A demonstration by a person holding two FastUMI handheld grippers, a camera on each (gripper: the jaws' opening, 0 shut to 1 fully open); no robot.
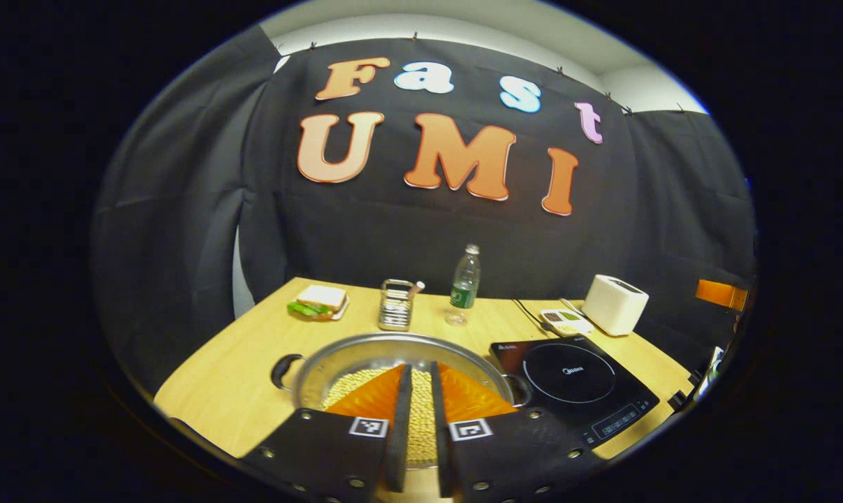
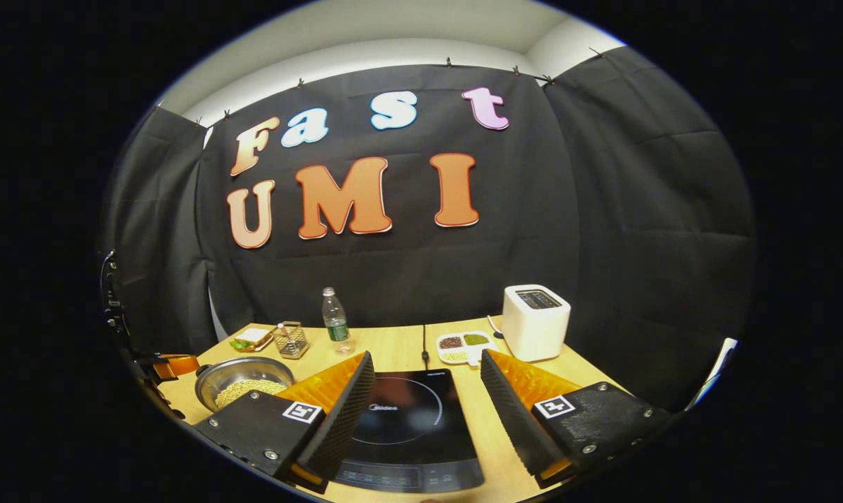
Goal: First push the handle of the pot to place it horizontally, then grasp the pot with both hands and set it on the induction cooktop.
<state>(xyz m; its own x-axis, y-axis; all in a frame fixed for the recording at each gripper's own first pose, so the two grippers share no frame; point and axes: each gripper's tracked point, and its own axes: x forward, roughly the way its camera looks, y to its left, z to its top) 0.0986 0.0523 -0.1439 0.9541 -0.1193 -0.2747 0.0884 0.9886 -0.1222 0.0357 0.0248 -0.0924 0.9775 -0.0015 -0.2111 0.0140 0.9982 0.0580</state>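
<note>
Left gripper (image 1: 421,391) nearly closed over my pot (image 1: 365,353) of beans.
Right gripper (image 2: 427,391) open wide, the cooktop (image 2: 411,426) straight ahead between my fingers.

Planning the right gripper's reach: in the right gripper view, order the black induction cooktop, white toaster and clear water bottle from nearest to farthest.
1. Black induction cooktop, directly between the right gripper fingers.
2. White toaster, ahead to the right.
3. Clear water bottle, far edge, left of centre.
</note>
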